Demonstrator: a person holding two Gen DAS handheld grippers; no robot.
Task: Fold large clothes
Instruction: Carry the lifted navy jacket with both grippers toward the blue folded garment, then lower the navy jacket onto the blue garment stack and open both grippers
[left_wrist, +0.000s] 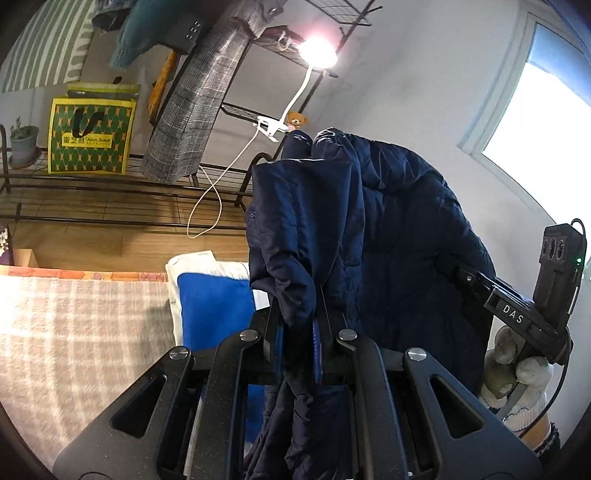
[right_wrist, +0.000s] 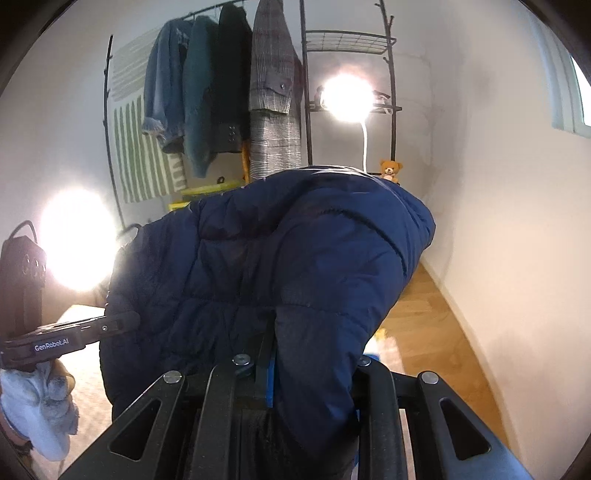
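Observation:
A large navy quilted jacket (left_wrist: 369, 229) hangs in the air between both grippers. My left gripper (left_wrist: 298, 314) is shut on a bunched fold of the jacket, with fabric trailing down between its fingers. My right gripper (right_wrist: 314, 354) is shut on another part of the jacket (right_wrist: 295, 258), which drapes over and hides its fingertips. The right gripper also shows at the right of the left wrist view (left_wrist: 517, 306). The left gripper shows at the left of the right wrist view (right_wrist: 66, 336).
A bed with a plaid blanket (left_wrist: 74, 332) and a blue and white pillow (left_wrist: 210, 295) lies below. A clothes rack (right_wrist: 221, 92) with hanging coats stands by the far wall. A lamp (right_wrist: 347, 98), a teddy bear (right_wrist: 390, 170), a yellow-green bag (left_wrist: 90, 136) and wood floor (right_wrist: 436, 325) are around.

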